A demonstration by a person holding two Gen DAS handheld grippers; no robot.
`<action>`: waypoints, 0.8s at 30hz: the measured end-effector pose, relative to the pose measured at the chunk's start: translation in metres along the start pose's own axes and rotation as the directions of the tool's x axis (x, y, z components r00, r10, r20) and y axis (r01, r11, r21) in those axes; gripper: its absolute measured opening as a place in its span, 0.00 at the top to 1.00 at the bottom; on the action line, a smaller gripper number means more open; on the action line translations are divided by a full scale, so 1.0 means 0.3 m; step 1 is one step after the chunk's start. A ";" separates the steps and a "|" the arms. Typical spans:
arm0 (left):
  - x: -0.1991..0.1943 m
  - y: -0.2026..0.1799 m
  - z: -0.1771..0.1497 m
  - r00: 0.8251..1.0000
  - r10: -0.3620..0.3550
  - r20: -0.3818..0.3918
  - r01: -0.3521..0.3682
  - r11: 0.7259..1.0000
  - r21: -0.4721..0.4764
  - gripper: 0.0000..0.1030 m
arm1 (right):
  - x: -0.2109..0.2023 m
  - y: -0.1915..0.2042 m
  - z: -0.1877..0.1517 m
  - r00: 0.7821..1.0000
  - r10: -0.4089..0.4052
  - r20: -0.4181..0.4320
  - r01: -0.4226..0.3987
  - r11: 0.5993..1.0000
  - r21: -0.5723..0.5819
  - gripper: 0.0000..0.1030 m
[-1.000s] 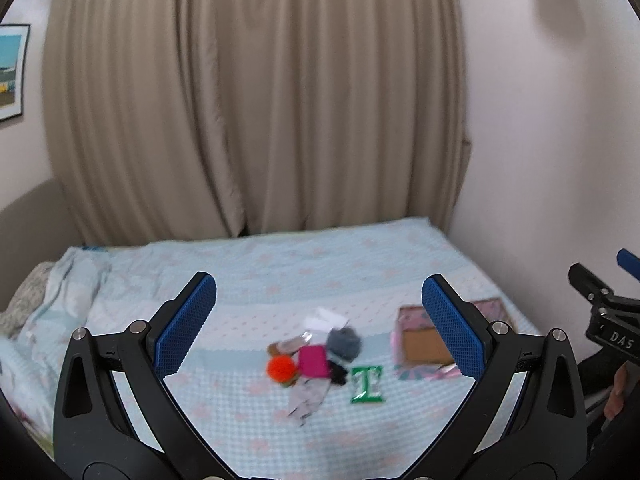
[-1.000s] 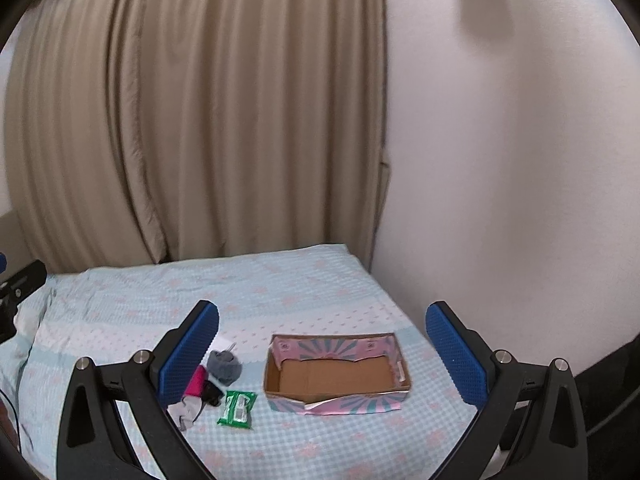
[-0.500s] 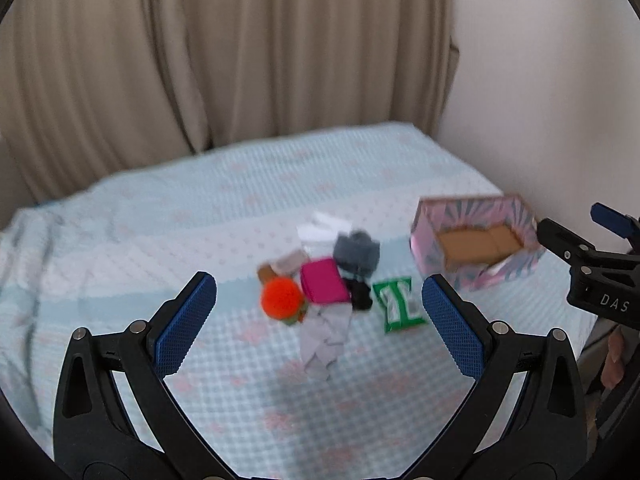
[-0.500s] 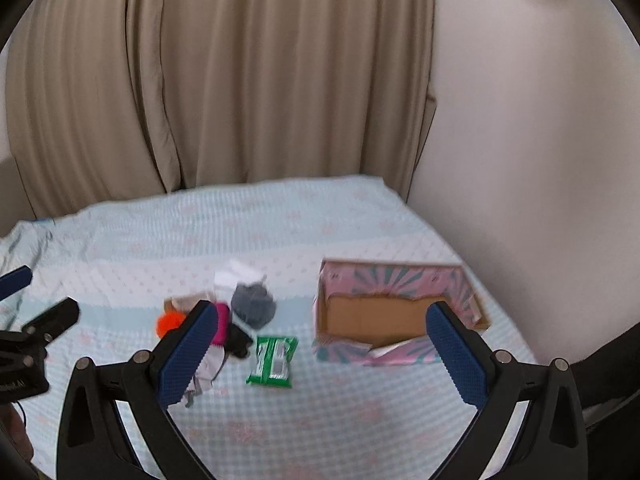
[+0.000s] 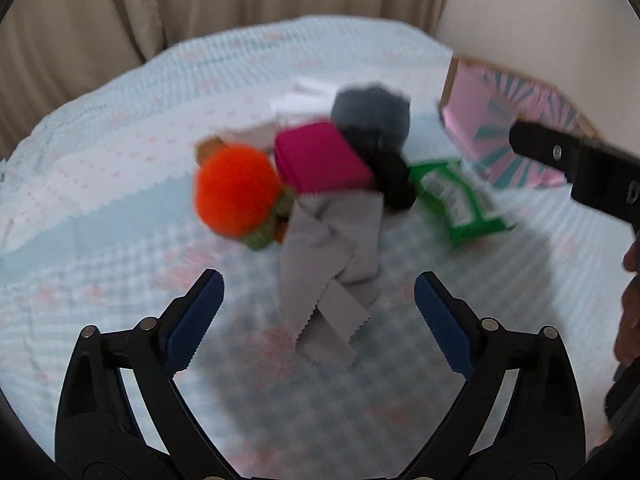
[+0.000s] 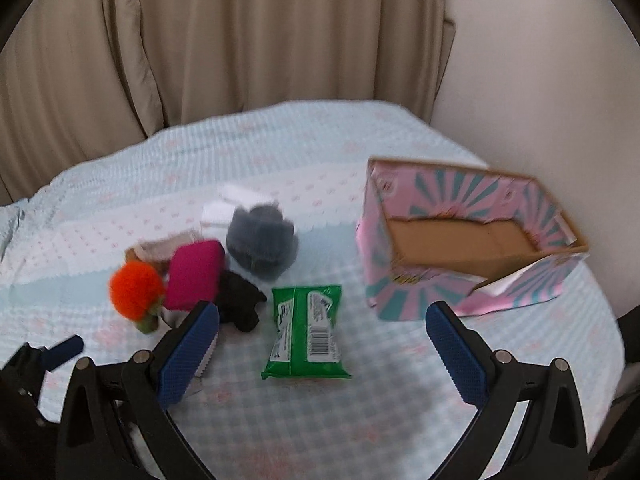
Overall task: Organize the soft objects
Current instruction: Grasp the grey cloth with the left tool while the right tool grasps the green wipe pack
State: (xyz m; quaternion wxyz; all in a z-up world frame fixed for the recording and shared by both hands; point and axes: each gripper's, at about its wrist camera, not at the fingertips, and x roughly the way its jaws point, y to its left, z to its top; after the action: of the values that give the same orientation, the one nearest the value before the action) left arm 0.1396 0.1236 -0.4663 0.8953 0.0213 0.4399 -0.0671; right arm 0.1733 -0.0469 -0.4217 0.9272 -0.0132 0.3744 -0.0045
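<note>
Bed [image 6: 360,420] carries everything; we work over its near half, far half bare, wall tight on right. Pink box [image 6: 472,280] sits open-topped, apart on right: likely drop target, clear lane from pile. Soft pile clustered left of it: grey cloth [image 5: 332,264], magenta pad [image 5: 320,160], orange pom-pom [image 5: 236,192], green pack [image 6: 308,332] at edge. Left gripper [image 5: 318,320] jaws wide, just been closing slightly, cloth tail between, untouched. Right gripper [image 6: 322,350] open, empty, above pack.

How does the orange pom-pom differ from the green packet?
The orange pom-pom is round and fuzzy; the green packet is flat, glossy and printed with a barcode. The pom-pom sits crowded against the pink item in the pile; the packet lies alone, nearer the box. Both rest on the bed, outside the box.
</note>
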 end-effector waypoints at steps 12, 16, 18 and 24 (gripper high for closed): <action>0.199 -0.056 -0.029 0.998 0.041 -0.039 -0.040 0.999 0.028 0.29 | 0.342 0.036 -0.072 0.992 0.032 -0.125 -0.040 0.997 -0.062 0.01; 0.203 -0.056 -0.025 0.999 0.034 -0.035 -0.033 0.999 0.022 0.36 | 0.415 0.038 -0.082 0.985 0.053 -0.164 -0.064 0.996 -0.063 0.18; 0.204 -0.054 -0.018 0.999 0.034 -0.042 -0.033 0.999 0.026 0.50 | 0.440 0.037 -0.083 0.982 0.067 -0.179 -0.078 0.995 -0.057 0.28; 0.207 -0.024 0.010 0.997 0.028 -0.065 -0.027 1.000 0.009 0.70 | 0.452 0.023 -0.083 0.978 0.084 -0.193 -0.091 0.996 -0.023 0.45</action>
State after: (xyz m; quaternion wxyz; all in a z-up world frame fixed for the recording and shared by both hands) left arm 0.1786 0.1099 -0.5133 0.8811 0.0331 0.4684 -0.0560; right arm 0.2538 -0.0429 -0.5339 0.8857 -0.0110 0.4623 0.0410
